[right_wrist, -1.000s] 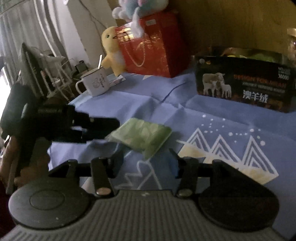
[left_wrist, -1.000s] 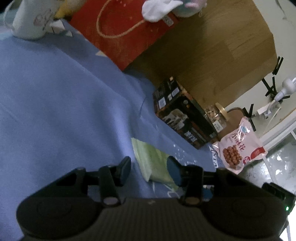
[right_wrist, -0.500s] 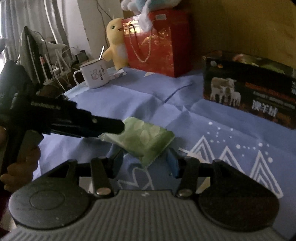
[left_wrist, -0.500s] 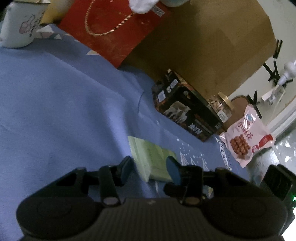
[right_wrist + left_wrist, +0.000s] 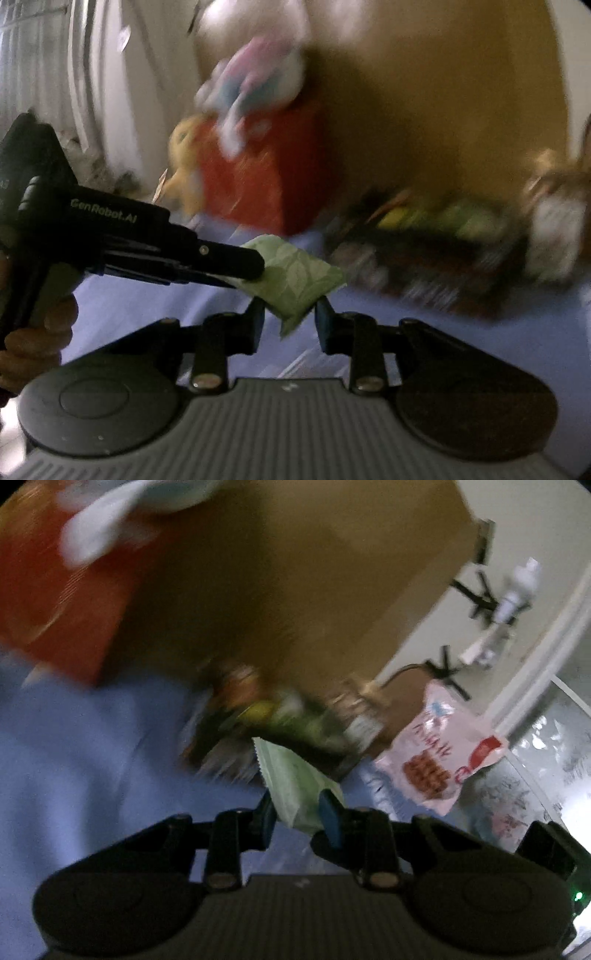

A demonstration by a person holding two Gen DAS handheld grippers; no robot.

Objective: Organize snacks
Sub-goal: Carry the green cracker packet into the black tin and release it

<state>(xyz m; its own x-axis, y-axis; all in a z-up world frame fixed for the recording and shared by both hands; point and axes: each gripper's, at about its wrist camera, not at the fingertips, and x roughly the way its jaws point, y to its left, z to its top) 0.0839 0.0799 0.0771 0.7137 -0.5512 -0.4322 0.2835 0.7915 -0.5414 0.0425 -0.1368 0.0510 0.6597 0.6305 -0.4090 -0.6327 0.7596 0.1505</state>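
Observation:
A pale green snack packet (image 5: 291,779) is held in my left gripper (image 5: 297,814), whose jaws are shut on its near end; it is lifted off the blue cloth. In the right wrist view the same packet (image 5: 299,277) hangs from the left gripper's fingers (image 5: 229,262). My right gripper (image 5: 290,319) is open, its fingers on either side of the packet's lower corner, not clamping it. A dark box (image 5: 280,731) holding several snacks stands beyond the packet, blurred; it also shows in the right wrist view (image 5: 424,251).
A pink peanut bag (image 5: 439,757) leans at the right beside a jar (image 5: 358,716). A red gift bag (image 5: 258,177) with a plush toy (image 5: 255,74) on top and a yellow duck toy (image 5: 184,155) stand at the back. A blue cloth (image 5: 74,760) covers the table.
My left gripper has closed on the green packet and lifted it off the cloth toward the dark box. My right gripper followed, staying open around the packet's lower corner.

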